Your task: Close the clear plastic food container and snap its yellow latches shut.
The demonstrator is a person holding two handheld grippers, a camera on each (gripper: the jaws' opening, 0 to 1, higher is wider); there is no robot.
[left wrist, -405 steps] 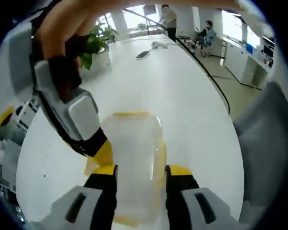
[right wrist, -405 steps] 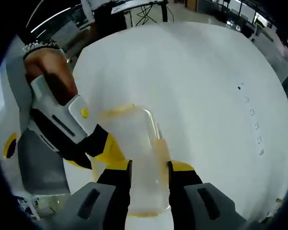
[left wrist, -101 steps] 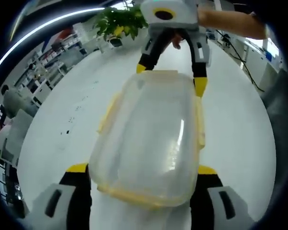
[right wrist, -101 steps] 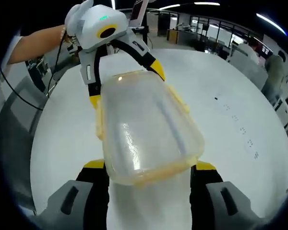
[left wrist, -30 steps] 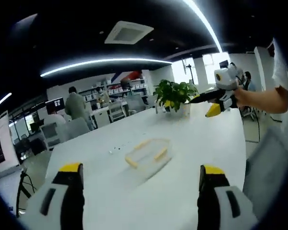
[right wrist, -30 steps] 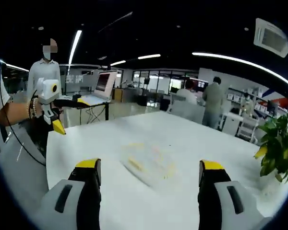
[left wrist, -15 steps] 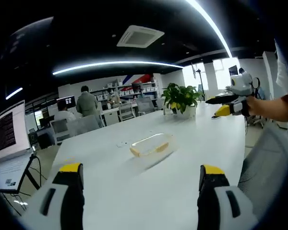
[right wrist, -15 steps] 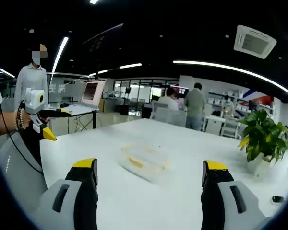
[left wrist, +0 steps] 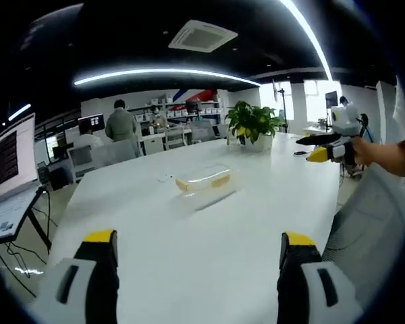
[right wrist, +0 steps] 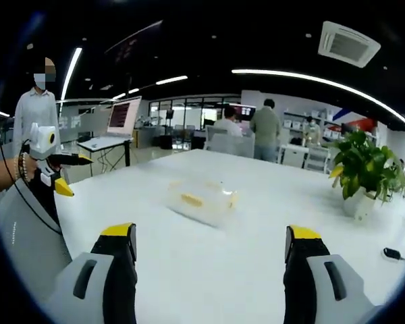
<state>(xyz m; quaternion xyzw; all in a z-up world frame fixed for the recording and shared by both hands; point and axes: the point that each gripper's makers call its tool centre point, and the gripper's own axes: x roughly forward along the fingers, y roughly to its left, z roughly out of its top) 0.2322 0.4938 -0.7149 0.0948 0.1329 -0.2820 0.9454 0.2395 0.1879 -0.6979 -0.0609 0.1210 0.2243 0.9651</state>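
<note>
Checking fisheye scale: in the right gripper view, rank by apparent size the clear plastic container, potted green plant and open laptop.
1. Potted green plant and clear plastic container: look alike, unranked.
2. Open laptop, farther off.

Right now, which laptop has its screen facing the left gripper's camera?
The laptop at the far left edge of the left gripper view, on a side desk, lid up, with lines of text on its dark screen. The other laptop stands by the left gripper.

Bare table (left wrist: 189, 243) before container (left wrist: 204, 183)
</note>
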